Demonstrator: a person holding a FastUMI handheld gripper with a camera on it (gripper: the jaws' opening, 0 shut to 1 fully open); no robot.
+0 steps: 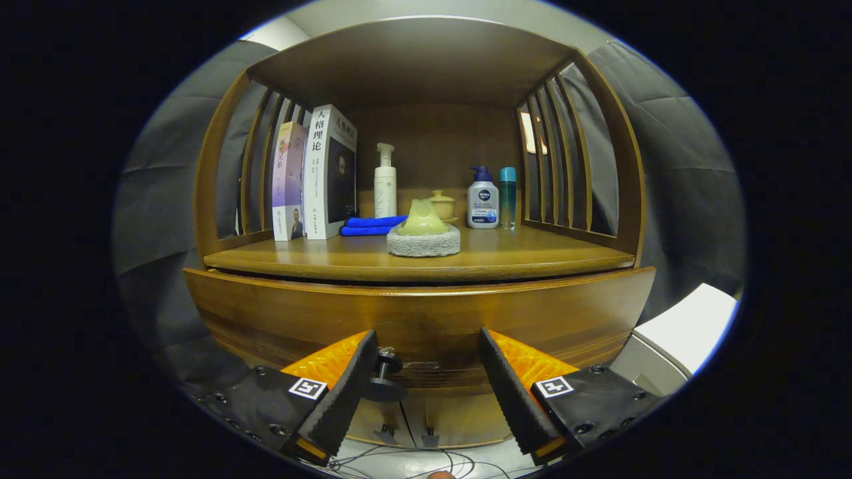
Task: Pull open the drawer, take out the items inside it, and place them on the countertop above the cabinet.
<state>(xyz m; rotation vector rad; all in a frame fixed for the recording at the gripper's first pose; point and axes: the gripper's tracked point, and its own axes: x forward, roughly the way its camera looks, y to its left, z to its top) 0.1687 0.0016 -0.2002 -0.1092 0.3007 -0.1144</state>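
Observation:
The wooden cabinet's drawer front point(419, 313) spans the width just beyond my fingers, with a thin dark gap under the countertop point(532, 259). Its small dark knob point(385, 376) sits between the fingers, right beside the inner face of the left finger point(343, 392) and well apart from the right finger point(512, 392). My gripper point(427, 339) is open and holds nothing. The inside of the drawer is hidden.
On the countertop stand two books point(313, 176), a white pump bottle point(385, 183), a folded blue cloth point(369, 225), a grey pad point(423, 241) with a yellow-green lump on it, a small jar point(442, 203) and two more bottles point(492, 199). Slatted sides and a roof enclose it. Lower door knobs point(407, 436) and cables lie below; a white box point(685, 326) is at the right.

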